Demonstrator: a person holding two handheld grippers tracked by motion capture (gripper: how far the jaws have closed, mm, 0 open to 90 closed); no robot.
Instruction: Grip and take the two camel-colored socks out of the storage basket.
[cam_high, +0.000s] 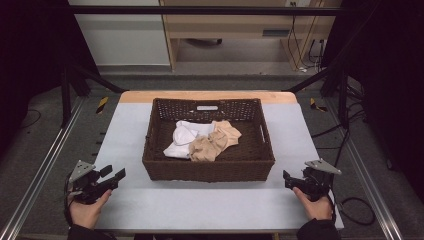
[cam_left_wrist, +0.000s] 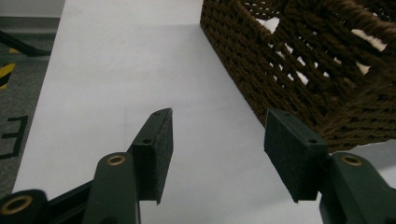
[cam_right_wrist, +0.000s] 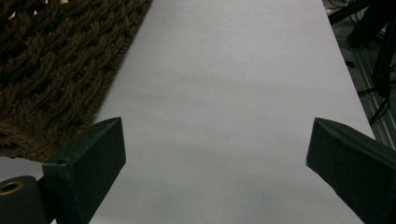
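Woven brown basket (cam_high: 208, 167) stands in the middle of the table (cam_high: 125, 145) and holds two cloths, one white cloth (cam_high: 184, 136) and one beige cloth (cam_high: 215, 140). Both the left gripper (cam_high: 113, 177) and the right gripper (cam_high: 287, 179) rest wide open and empty at the near corners. Work seems at its start; next, one gripper must reach over the rim to a cloth.

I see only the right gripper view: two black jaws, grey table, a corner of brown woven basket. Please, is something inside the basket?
Observer: Yes. A white crumpled cloth lies in the dark brown woven basket.
Operator: Only this one?
Observer: No, a beige crumpled cloth lies beside it, touching.
Operator: Where is the left gripper?
Observer: The left gripper is at the basket's front left corner, jaws open, nothing between them.
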